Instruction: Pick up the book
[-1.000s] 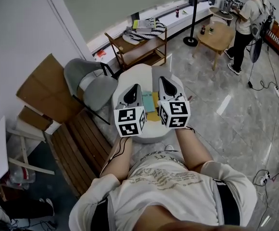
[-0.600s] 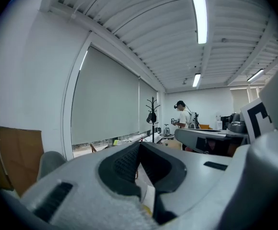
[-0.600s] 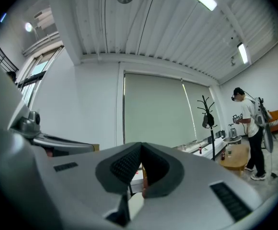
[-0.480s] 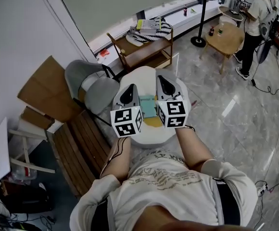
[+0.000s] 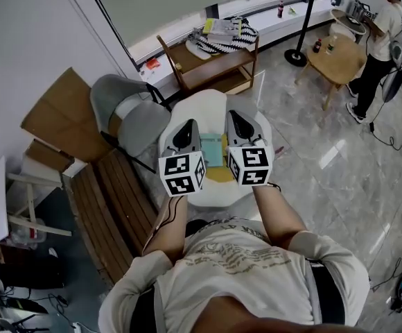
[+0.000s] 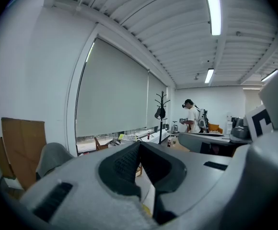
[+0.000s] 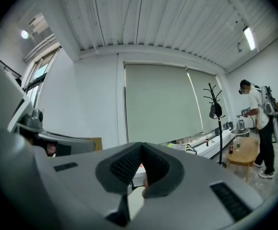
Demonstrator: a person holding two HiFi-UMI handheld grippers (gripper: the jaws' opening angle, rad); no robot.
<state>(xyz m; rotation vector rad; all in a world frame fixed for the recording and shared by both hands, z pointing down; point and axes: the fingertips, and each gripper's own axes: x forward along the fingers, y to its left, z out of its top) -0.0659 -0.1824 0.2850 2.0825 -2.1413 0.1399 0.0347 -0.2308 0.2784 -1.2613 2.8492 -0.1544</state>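
A teal book lies on a yellow book on the small round white table. Both grippers hover level above the table, side by side, with the books showing in the gap between them. My left gripper is over the books' left side and my right gripper over their right side. The left gripper view shows my left gripper shut with nothing in it. The right gripper view shows my right gripper with its jaws meeting and empty. Both of those views look across the room, over the books.
A grey chair stands left of the table, and a slatted wooden bench is nearer me on the left. A wooden shelf sits behind the table. At far right a person stands by a low wooden table.
I have stepped forward with both grippers: the white table and books have slid nearer and now lie directly under them. Both pairs of jaws look the same as before.
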